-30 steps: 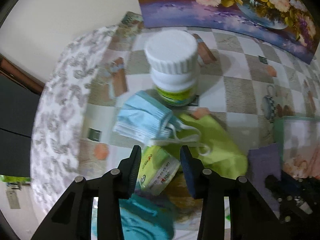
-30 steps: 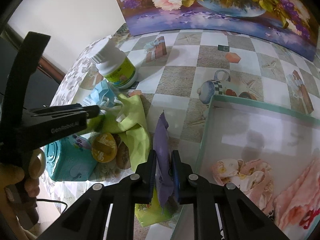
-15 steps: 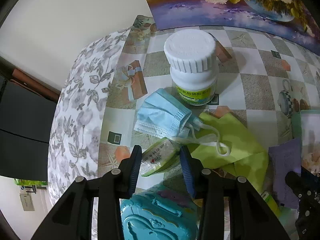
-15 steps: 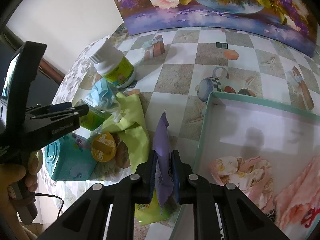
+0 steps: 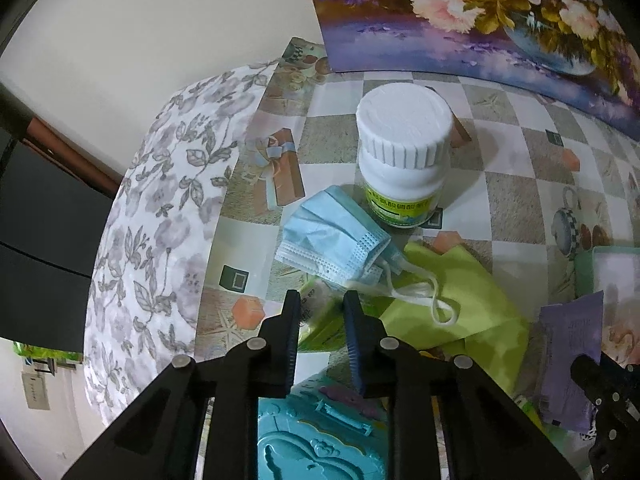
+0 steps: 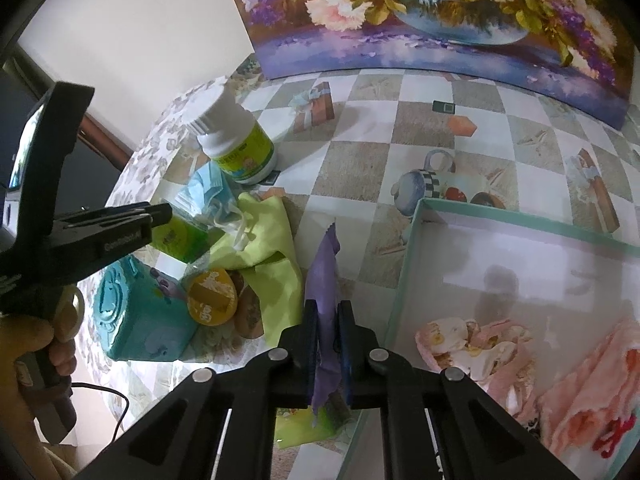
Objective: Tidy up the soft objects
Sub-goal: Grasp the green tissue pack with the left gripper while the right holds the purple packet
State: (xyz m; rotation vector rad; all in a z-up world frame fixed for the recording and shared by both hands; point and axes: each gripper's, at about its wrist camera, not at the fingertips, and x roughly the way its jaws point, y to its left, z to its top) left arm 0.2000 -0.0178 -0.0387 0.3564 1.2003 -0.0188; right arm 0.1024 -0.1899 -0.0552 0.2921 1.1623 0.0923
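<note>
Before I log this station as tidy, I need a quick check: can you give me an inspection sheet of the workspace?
Surface: table under a checkered printed cloth.
Job's things: purple cloth upright in the right gripper; green cloth and blue face mask on the table; pink fabrics in the teal-rimmed box.
Clutter: white pill bottle, teal case, yellow disc.
Grippers: left gripper, fingers just closed, shut on the green tissue pack; right shut on the purple cloth.
Cables: black cable below the left hand.
Surroundings: flower painting against the wall.
</note>
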